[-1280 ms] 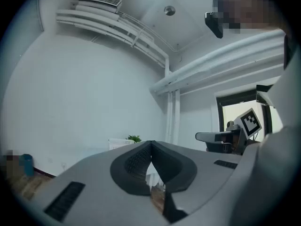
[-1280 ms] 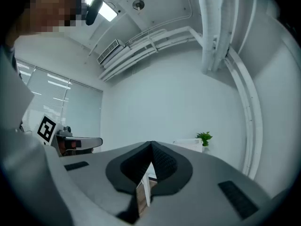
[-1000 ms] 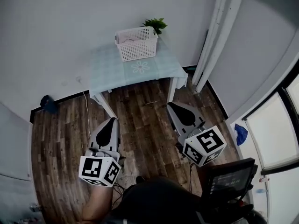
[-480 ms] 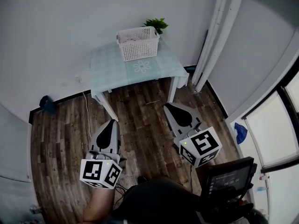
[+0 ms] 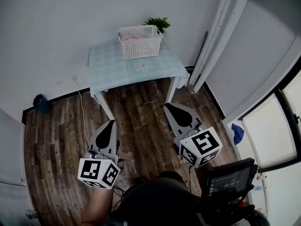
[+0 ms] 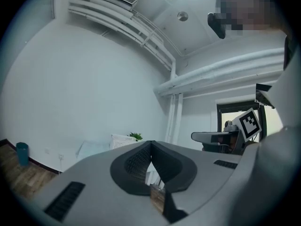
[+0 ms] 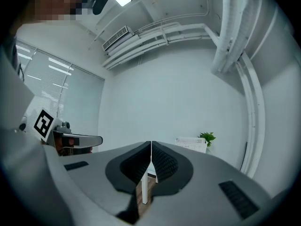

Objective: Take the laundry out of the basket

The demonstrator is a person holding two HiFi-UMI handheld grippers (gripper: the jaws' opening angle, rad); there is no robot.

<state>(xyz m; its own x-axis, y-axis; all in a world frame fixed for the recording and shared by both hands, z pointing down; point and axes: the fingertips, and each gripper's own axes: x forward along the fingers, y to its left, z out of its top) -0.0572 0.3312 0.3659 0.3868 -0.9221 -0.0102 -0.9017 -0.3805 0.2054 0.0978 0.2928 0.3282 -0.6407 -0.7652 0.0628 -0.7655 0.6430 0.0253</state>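
Observation:
A white laundry basket [image 5: 140, 42] stands at the back of a small table [image 5: 113, 68] with a pale checked cloth; pinkish laundry [image 5: 135, 35] shows over its rim. The basket [image 6: 123, 141] is small and far in the left gripper view, and the basket [image 7: 192, 144] is just as distant in the right gripper view. My left gripper [image 5: 111, 122] hangs over the wooden floor, well short of the table, jaws together and empty. My right gripper [image 5: 170, 107] is also over the floor, near the table's front right leg, shut on nothing.
A green plant [image 5: 159, 23] sits behind the basket against the wall. White pipes [image 5: 211, 46] run down the corner to the right. A dark object [image 5: 39, 102] lies on the floor at left, a blue cloth [image 5: 237, 133] at right. A cable [image 5: 81, 114] trails across the floor.
The view has shifted slightly; the table and basket sit a little higher in frame. Both grippers stay shut and have hardly moved relative to me.

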